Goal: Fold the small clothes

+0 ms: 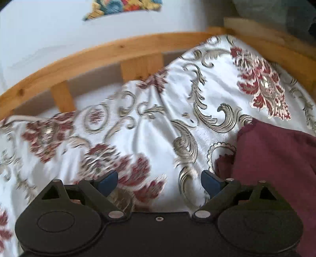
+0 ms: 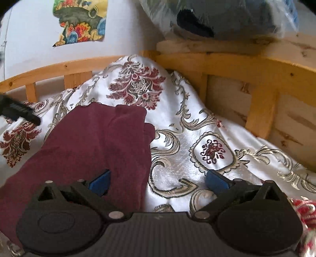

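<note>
- Left wrist view: we see the left gripper spread wide, nothing between its blue pads, above the floral bedspread; the maroon garment lies at the right edge.
- Right wrist view: right gripper spread wide, straddling the garment's right edge; only here a plastic-wrapped bundle on the wooden bed frame.
- We read no writing.

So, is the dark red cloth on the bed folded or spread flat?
Folded, it seems: the dark red cloth lies doubled in layers on the patterned bedspread, with bunched edges. How neatly, I cannot tell.
</note>
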### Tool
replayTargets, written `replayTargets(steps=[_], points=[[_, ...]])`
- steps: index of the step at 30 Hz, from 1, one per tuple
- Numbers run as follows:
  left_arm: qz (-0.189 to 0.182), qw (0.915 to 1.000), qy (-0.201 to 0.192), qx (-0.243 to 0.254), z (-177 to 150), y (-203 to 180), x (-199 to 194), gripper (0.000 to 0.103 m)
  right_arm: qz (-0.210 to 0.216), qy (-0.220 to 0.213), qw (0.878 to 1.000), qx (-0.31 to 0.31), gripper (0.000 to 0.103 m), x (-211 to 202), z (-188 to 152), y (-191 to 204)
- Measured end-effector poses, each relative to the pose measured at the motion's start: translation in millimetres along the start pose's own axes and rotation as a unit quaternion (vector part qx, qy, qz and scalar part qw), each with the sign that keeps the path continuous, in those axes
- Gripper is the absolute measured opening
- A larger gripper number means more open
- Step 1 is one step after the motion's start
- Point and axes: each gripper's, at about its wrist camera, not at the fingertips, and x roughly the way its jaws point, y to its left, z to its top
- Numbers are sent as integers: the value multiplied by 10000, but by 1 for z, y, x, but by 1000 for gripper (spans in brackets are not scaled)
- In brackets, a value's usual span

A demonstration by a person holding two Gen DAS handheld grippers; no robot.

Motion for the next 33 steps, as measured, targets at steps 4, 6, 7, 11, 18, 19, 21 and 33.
replayTargets(steps=[4, 6, 7, 11, 18, 19, 21, 33], points=[[-426, 9990, 107, 30, -1, -16, 17, 88, 1, -41, 10000, 13, 103, 0, 0, 0], [-689, 9975, 135, -18, -8, -24, 20, 85, 0, -47, 10000, 18, 103, 1, 0, 0], [-785, 9969, 97, -44, -10, -28, 20, 82, 0, -42, 10000, 17, 103, 1, 0, 0], [-1193, 9928, -51, 38, -16, -39, 14, 76, 3, -33, 10000, 23, 103, 1, 0, -1], [-1250, 9903, -32, 607, -19, -63, 14, 56, 11, -8, 10000, 31, 103, 1, 1, 0], [-1280, 9899, -40, 604, -19, -63, 14, 53, 17, -6, 10000, 31, 103, 1, 1, 0], [-1358, 9889, -62, 606, -20, -63, 13, 52, 23, 4, 10000, 28, 103, 2, 2, 0], [-1187, 9885, -380, 854, -28, -63, 10, 11, 37, 21, 10000, 29, 103, 2, 2, -1]])
